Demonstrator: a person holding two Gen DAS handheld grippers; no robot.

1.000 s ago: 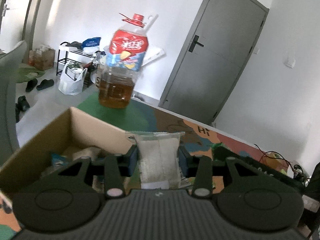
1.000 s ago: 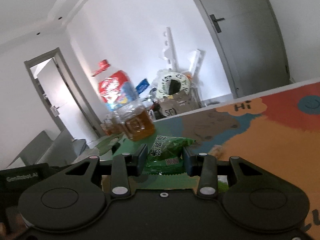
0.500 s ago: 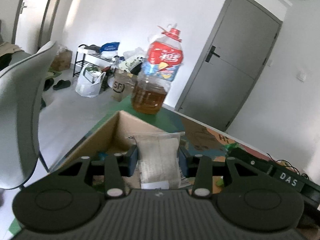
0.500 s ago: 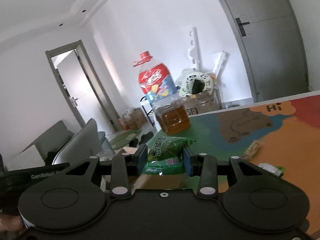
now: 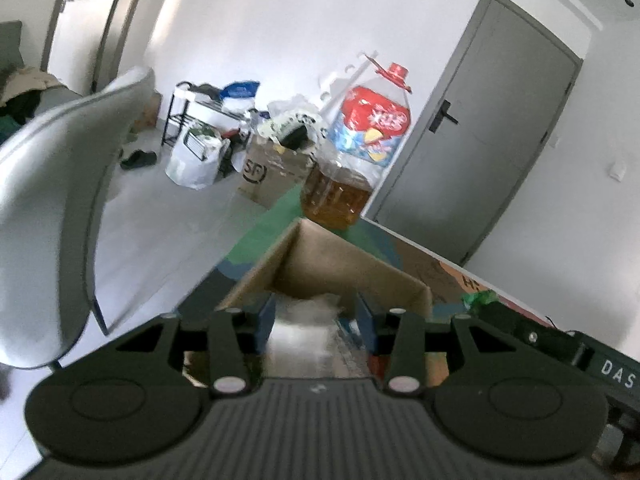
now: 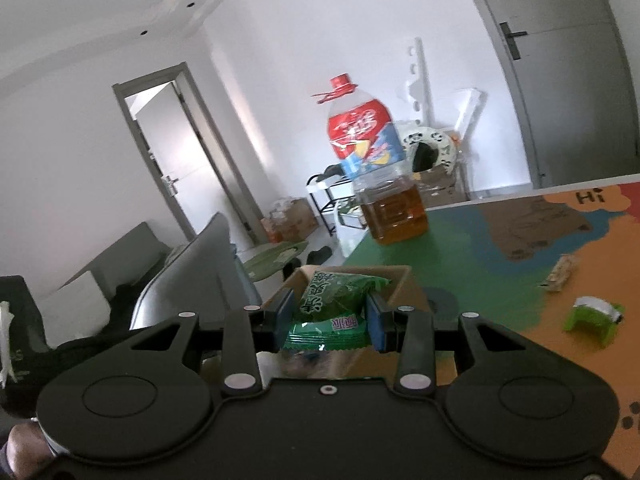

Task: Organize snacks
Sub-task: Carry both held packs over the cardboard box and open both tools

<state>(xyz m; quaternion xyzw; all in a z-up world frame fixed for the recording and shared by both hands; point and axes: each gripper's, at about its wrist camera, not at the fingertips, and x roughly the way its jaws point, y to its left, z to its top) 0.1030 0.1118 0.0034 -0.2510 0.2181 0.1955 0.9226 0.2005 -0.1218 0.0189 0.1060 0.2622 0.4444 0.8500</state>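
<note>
My left gripper (image 5: 316, 318) sits over the open cardboard box (image 5: 340, 264). A blurred white snack packet (image 5: 304, 332) lies between its fingers; the blur hides whether they still grip it. My right gripper (image 6: 330, 314) is shut on a green snack packet (image 6: 332, 306) and holds it above the same box (image 6: 404, 284). Two loose snacks lie on the mat to the right: a tan bar (image 6: 562, 274) and a green packet (image 6: 592, 318).
A large oil bottle (image 5: 356, 160) with a red cap stands on the table just behind the box; it also shows in the right wrist view (image 6: 376, 172). A grey chair (image 5: 52, 208) stands left of the table. The colourful mat (image 6: 520, 240) covers the tabletop.
Both grippers have swung left and moved over the box. The white packet has dropped lower between the left fingers and is blurred. The right gripper still holds the green packet.
</note>
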